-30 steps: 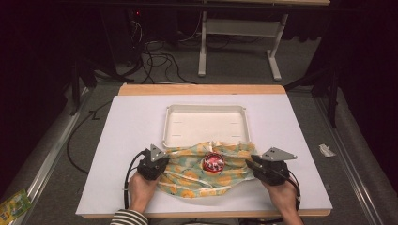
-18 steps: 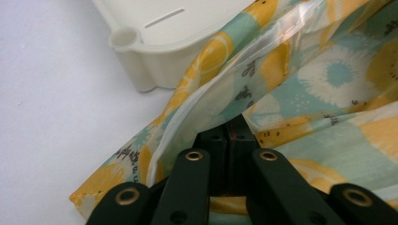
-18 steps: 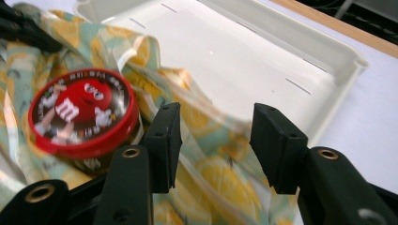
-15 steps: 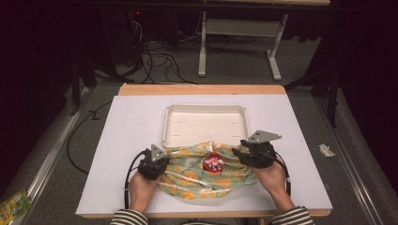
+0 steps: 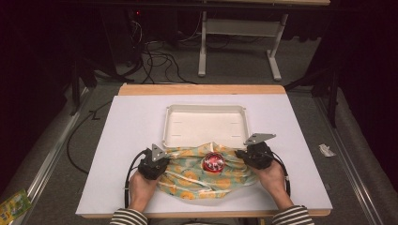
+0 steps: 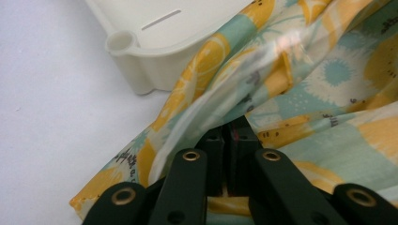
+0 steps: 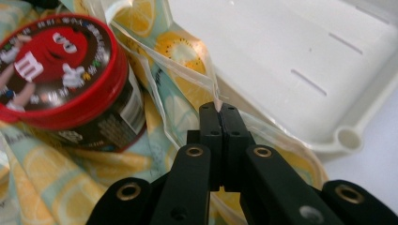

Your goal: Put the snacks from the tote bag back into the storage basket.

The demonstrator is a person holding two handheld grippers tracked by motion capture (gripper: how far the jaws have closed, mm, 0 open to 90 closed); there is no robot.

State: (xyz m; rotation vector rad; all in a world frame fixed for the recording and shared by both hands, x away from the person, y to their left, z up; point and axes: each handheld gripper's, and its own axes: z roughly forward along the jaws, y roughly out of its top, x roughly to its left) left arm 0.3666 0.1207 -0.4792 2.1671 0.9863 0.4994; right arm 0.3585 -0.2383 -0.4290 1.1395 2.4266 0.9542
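Lemon-print bag (image 5: pixel 202 176) holds red-lidded candy tub (image 5: pixel 213 162).

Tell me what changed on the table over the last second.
The right gripper slid in from the bag's right corner toward the tray and the candy tub; its jaws have just been closing and now pinch the patterned bag's clear rim. The bag's right side bunched inward. The left gripper stayed clamped on the bag's left edge; tray and tub kept their places.

A crumpled lemon-print plastic bag (image 5: pixel 202 172) lies spread on the table just before the white tray, a red-lidded candy tub (image 5: pixel 213 162) resting upright on it.
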